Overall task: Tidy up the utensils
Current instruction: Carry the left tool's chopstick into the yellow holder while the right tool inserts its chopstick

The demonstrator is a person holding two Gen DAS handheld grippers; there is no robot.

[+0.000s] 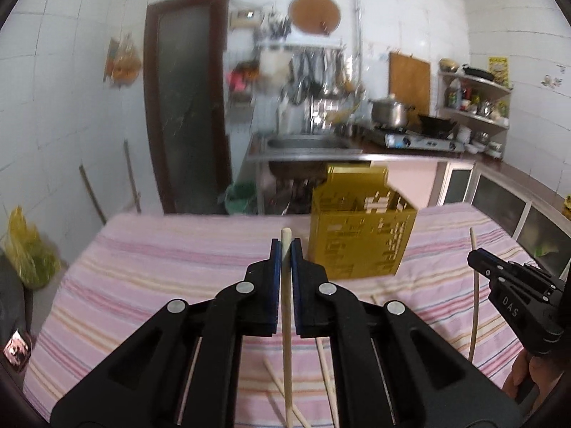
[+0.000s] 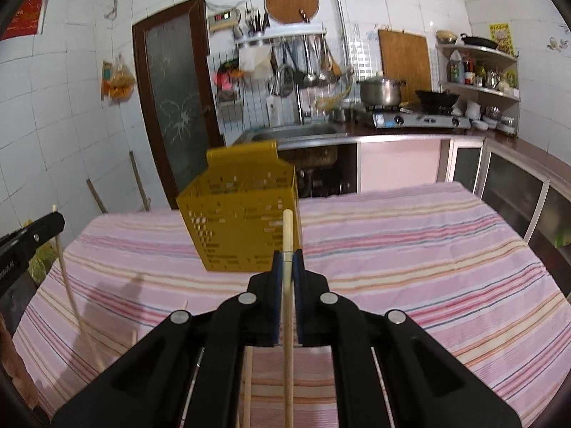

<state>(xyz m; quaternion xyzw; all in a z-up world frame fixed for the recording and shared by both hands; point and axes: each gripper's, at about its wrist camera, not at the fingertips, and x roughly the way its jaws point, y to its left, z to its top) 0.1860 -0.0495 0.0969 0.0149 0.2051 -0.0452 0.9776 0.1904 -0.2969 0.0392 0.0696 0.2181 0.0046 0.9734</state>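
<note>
My left gripper (image 1: 285, 246) is shut on a pale wooden chopstick (image 1: 286, 339), held above the striped cloth. My right gripper (image 2: 288, 255) is shut on another wooden chopstick (image 2: 288, 321), its tip in front of the yellow perforated utensil holder (image 2: 242, 221). The holder also shows in the left wrist view (image 1: 360, 235), just right of and beyond the left gripper. The right gripper shows in the left wrist view (image 1: 476, 255) with its chopstick (image 1: 474, 306). The left gripper shows at the left edge of the right wrist view (image 2: 53, 223). Several loose chopsticks (image 1: 326, 367) lie on the cloth.
The table is covered by a pink striped cloth (image 2: 428, 249). Behind it stand a sink (image 2: 292, 133), a gas stove (image 2: 421, 119) with a pot and a wok, cabinets along the right, and a dark door (image 2: 175, 100) at the left.
</note>
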